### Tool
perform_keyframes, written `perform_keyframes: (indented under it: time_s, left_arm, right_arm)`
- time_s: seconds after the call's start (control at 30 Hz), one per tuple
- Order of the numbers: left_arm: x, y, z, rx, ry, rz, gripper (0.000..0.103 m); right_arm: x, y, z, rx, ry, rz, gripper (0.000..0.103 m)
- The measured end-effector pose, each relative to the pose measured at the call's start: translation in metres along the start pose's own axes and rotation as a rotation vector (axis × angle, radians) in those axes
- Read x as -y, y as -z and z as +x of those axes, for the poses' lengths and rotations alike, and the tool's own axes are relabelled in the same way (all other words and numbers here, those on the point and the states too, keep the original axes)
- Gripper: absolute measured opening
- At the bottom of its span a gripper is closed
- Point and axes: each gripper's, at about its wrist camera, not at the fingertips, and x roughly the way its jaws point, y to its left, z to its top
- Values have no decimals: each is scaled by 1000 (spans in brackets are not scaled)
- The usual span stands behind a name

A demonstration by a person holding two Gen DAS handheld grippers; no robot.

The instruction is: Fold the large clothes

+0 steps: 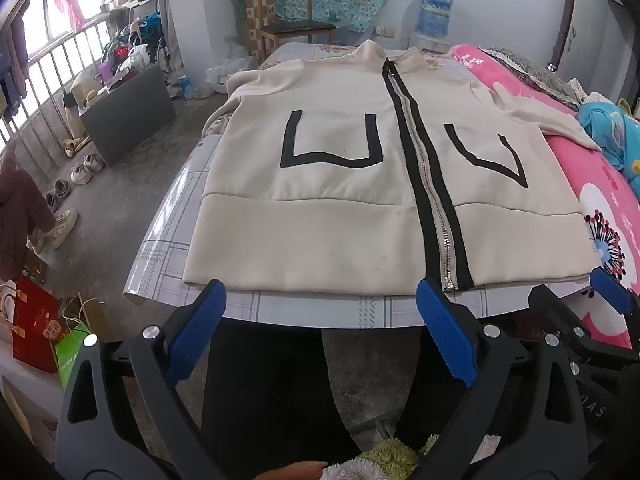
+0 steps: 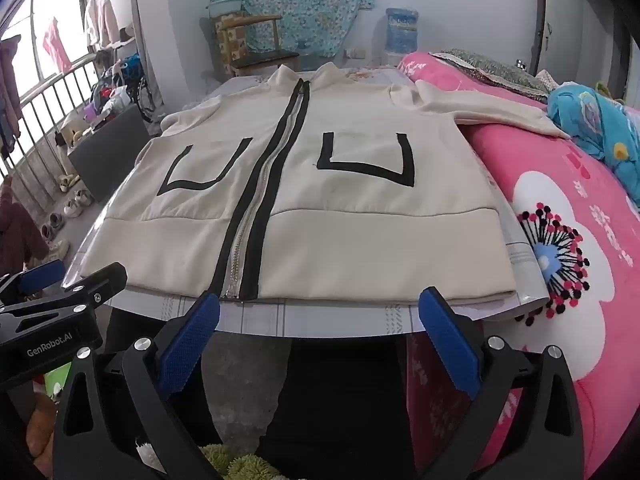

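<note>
Cluttered bedroom; table (image 1: 192,208) ahead of both claws. Jacket (image 1: 344,184) lies flat just beyond fingertips, zipped, sleeves out. Left gripper (image 1: 322,300) and right gripper (image 2: 320,312) gape wide, empty. No fold made yet; all folding remains.

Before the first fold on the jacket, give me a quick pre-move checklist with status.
1. Jacket lies flat, front up, on the table: ok.
2. Zipper closed along the front: ok.
3. Left gripper open, holding nothing, short of the hem: ok.
4. Right gripper open, holding nothing, short of the hem: ok.
5. Right sleeve laid flat on the table: not ok, it runs off onto the pink blanket.
6. Left sleeve position: cannot tell, only its shoulder shows at the far edge.
</note>
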Motion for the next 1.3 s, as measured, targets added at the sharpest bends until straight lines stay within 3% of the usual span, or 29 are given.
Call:
perform_keyframes:
  time_s: [1.3]
  left_arm:
    - [-1,0,-1,1,11,-8,92]
  right_arm:
    - [6,-14,-6,12,18,4,97]
